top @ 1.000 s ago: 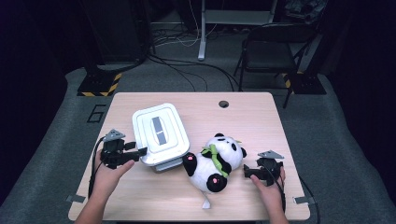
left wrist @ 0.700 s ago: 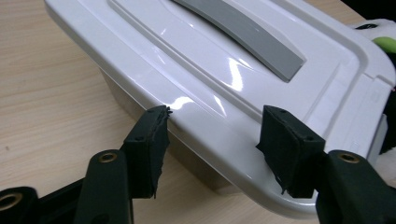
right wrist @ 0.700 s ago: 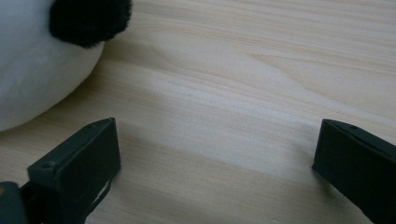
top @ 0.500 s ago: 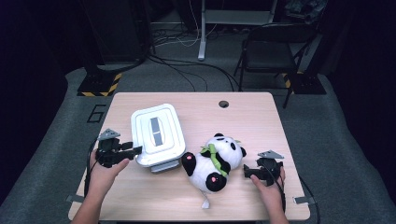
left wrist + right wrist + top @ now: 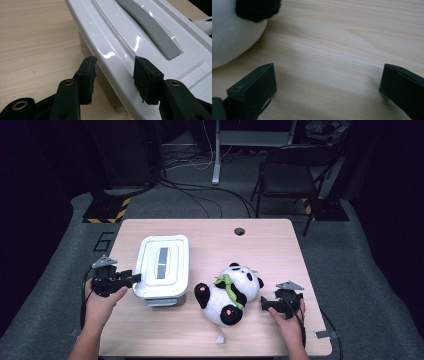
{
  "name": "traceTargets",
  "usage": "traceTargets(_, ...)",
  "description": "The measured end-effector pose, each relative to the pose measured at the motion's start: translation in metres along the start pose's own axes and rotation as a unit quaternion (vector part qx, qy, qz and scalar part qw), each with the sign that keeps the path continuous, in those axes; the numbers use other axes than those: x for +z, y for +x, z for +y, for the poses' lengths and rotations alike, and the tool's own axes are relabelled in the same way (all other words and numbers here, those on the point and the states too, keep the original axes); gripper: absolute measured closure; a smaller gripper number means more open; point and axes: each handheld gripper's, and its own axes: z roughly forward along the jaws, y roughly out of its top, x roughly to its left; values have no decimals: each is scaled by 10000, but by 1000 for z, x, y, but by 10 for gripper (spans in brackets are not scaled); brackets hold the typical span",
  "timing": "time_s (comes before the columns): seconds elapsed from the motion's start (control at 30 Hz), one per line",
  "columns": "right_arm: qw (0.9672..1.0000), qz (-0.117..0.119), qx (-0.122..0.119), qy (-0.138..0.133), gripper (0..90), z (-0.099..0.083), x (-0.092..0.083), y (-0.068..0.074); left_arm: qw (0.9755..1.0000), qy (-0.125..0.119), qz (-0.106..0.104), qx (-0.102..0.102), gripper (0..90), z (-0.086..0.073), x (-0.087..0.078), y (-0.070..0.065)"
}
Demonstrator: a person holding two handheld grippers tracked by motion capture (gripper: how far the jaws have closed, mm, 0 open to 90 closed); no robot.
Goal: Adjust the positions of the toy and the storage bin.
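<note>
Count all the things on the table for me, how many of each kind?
White lidded box: 1
Panda plush toy: 1
Hand-held gripper: 2, the left hand-held gripper and the right hand-held gripper
Total: 4

a light wooden table [image 5: 210, 232] with a small round hole [image 5: 239, 231] near its far edge stands on grey carpet [image 5: 350, 265]. beyond the table's far right corner is a dark folding chair [image 5: 295, 167]. black cables [image 5: 200, 195] trail over the floor behind the table, beside a pale stand leg [image 5: 217, 155]. yellow-and-black hazard tape [image 5: 107, 210] marks a base off the table's far left corner. the room beyond is dim.
</note>
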Motion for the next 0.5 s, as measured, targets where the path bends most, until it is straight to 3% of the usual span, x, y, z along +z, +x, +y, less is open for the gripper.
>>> traceTargets(0.07,10000,1,-3,-2,0,0,0,0,9999,22,104,61,511,0,-2,4)
traceTargets(0.23,10000,2,-6,-3,0,0,0,0,9996,-34,263,-32,502,-1,-6,14)
traceTargets(0.37,10000,-2,15,9,0,0,0,0,9983,-25,577,95,502,-1,-9,15)
traceTargets(0.5,10000,4,12,9,0,0,0,0,9989,-81,455,110,507,3,-10,9)
